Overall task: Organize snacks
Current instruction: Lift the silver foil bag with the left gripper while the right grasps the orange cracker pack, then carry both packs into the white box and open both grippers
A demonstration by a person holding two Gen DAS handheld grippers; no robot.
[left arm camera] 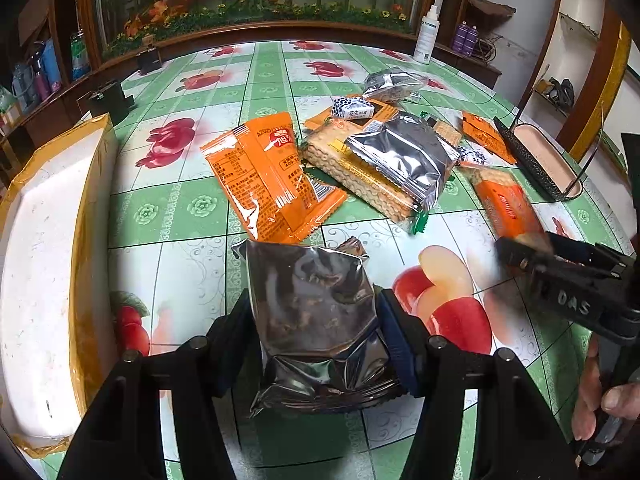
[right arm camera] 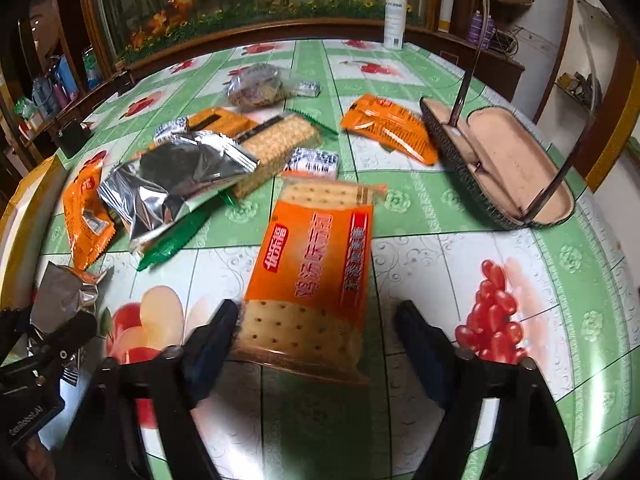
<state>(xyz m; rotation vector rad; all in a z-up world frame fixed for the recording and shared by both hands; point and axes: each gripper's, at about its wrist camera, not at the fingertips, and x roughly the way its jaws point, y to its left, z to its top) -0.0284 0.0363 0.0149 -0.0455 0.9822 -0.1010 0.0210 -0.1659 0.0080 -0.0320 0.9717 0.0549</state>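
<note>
Your left gripper (left arm camera: 316, 320) is clamped on a crumpled silver foil packet (left arm camera: 316, 304), its 2 fingers pressing the packet's sides, and the packet stands up between them above the green fruit-print tablecloth (left arm camera: 192, 272). Your right gripper (right arm camera: 316, 332) has its fingers spread wide around the near end of an orange cracker pack (right arm camera: 316, 272); the left finger (right arm camera: 216, 328) touches or nearly touches the pack's edge, while the right finger stands clear of it, so the pack is not pinched. That pack is blurred and tilted, and you cannot tell from this view whether it rests on the cloth. From the left wrist view the same orange cracker pack (left arm camera: 508, 204) sits at the tip of your right gripper (left arm camera: 520, 246). The other snacks lie in a loose pile in the middle of the table: an orange sachet (left arm camera: 272, 180) lying flat nearest your left gripper, a long clear-wrapped cracker sleeve (left arm camera: 352, 168) beside it, and a second silver packet (left arm camera: 404, 152) lying across that sleeve. A small blue-and-white candy (left arm camera: 352, 109) rests at the far side of the pile, with a clear bag of dark snacks (left arm camera: 394, 82) beyond it. Another orange sachet (right arm camera: 392, 128) lies just beside an open glasses case (right arm camera: 504, 164) on the right. A white foam box (left arm camera: 48, 272) with yellow tape sits at the left edge, and a white spray bottle (left arm camera: 426, 36) stands at the far edge.
</note>
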